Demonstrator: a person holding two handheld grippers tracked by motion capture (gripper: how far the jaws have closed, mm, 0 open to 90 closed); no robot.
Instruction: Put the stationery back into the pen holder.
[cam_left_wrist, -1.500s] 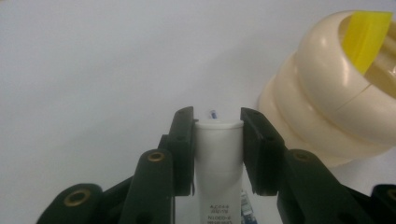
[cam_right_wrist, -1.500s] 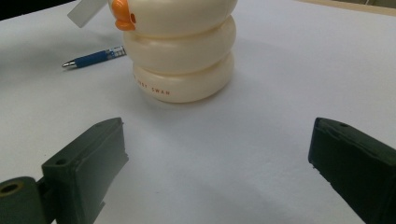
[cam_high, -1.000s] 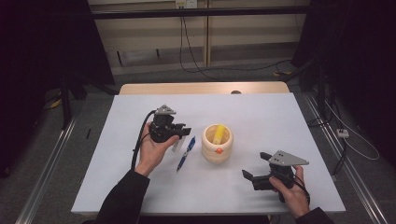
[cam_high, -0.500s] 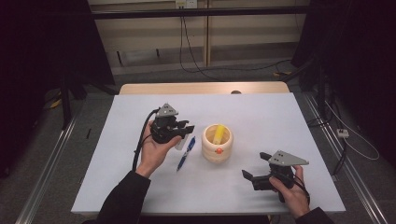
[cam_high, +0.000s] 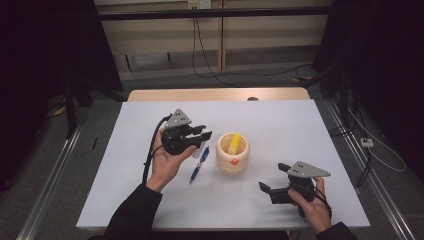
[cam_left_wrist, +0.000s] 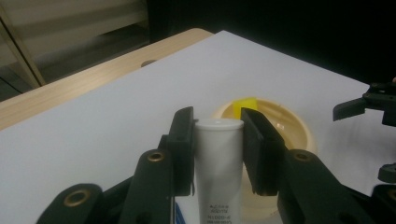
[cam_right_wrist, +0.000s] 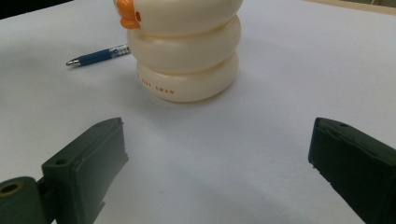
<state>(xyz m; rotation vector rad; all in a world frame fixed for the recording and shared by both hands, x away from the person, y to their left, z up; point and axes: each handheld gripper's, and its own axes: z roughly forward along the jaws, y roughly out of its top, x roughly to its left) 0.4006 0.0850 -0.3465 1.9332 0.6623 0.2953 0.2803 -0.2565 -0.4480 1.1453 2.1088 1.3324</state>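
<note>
My left claw (cam_left_wrist: 217, 140) grips the white tube (cam_left_wrist: 218, 158); I should centre it over the cream holder (cam_high: 232, 154), then release. Right claw (cam_right_wrist: 219, 172) idles wide.

High view looks down; both gripper views closely share the cream holder (cam_high: 232, 154).

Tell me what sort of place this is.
Probably a lab recording station: a white-covered table ringed by dark curtains, cables along the floor, and a hand-held left gripper clamping a white tube beside a cream pen holder.
</note>
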